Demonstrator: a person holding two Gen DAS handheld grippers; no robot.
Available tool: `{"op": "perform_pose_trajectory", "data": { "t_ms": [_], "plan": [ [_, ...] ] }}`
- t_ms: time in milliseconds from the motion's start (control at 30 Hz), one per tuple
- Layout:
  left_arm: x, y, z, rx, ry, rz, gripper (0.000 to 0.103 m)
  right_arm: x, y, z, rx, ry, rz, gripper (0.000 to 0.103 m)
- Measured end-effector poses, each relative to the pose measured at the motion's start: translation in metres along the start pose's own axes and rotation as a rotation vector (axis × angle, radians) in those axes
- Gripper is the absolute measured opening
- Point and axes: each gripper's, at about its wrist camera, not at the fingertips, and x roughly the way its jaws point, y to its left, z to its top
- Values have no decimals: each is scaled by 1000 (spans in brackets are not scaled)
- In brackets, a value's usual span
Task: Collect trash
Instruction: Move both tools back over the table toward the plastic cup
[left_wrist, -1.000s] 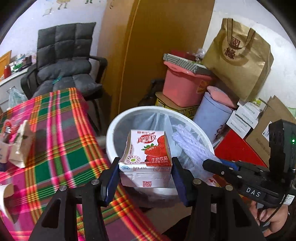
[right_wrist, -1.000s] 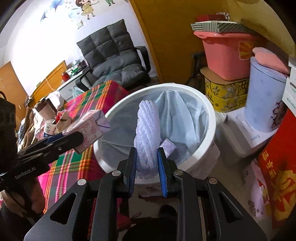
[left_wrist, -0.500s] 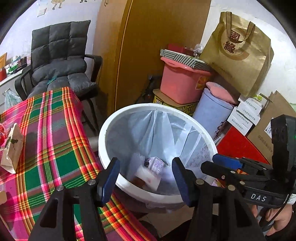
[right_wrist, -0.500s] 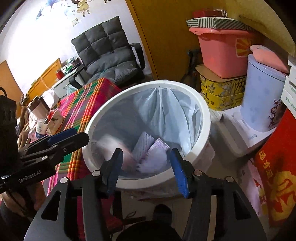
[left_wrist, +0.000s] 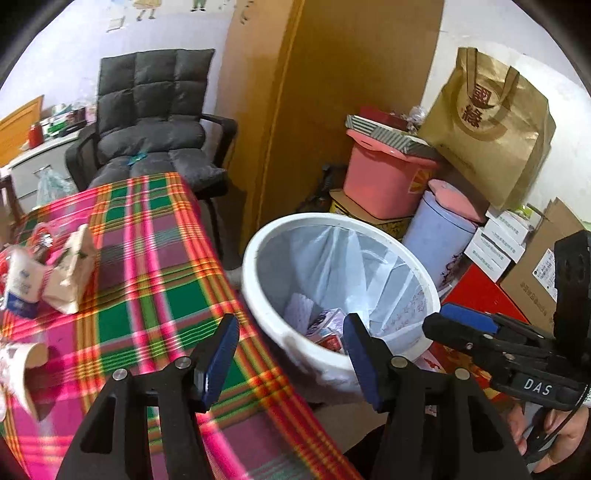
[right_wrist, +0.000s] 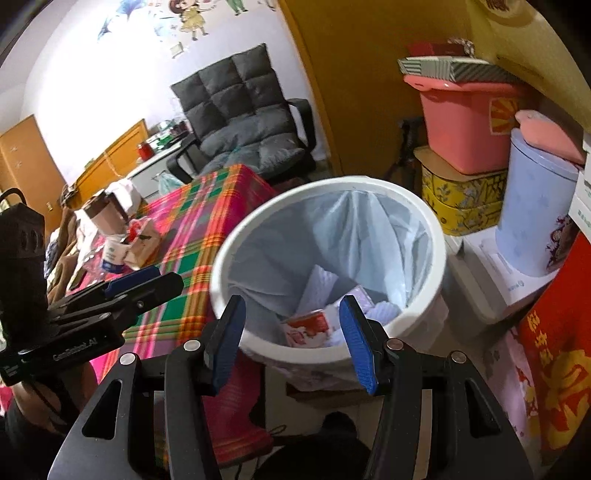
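Left hand-held gripper (left_wrist: 288, 354): jaws wide, empty, over the surface (left_wrist: 147, 258) edge.
Right hand-held gripper (right_wrist: 291, 336): jaws wide, empty, at the bin (right_wrist: 369, 184) rim.
Bin: carton (right_wrist: 306, 326) and foam inside.
Remaining trash (left_wrist: 55, 273): on the surface at 10 o'clock from the left hand-held gripper, the nearer one.

Ahead of the left gripper (left_wrist: 290, 354) the bin (left_wrist: 258, 295) holds a carton (left_wrist: 325, 332); the table (left_wrist: 155, 258) lies left of it, tubs (left_wrist: 388, 184) behind.
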Motion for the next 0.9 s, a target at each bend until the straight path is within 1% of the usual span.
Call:
{"op": "perform_pose_trajectory", "data": {
  "t_ms": [167, 267, 300, 333, 400, 533, 900],
  "plan": [
    [-23, 6, -9, -14, -24, 38, 58, -5, 19, -2, -48, -18, 25, 55],
    [-38, 10, -14, -24, -42, 61, 58, -6, 28, -5, -65, -15, 59, 55],
    [-43, 12, -16, -30, -49, 68, 59, -6, 30, -6, -67, -14, 67, 55],
    [-47, 14, -18, -35, -53, 73, 62, -7, 33, -7, -72, -12, 71, 55],
    [-56, 19, -21, -45, -65, 82, 65, -5, 39, -8, -80, -5, 75, 55],
    [-70, 27, -28, -63, -81, 104, 66, -3, 50, -13, -104, 6, 70, 55],
    [-101, 47, -47, -87, -118, 173, 66, 2, 78, -21, -163, 39, 113, 55]
  ]
}}
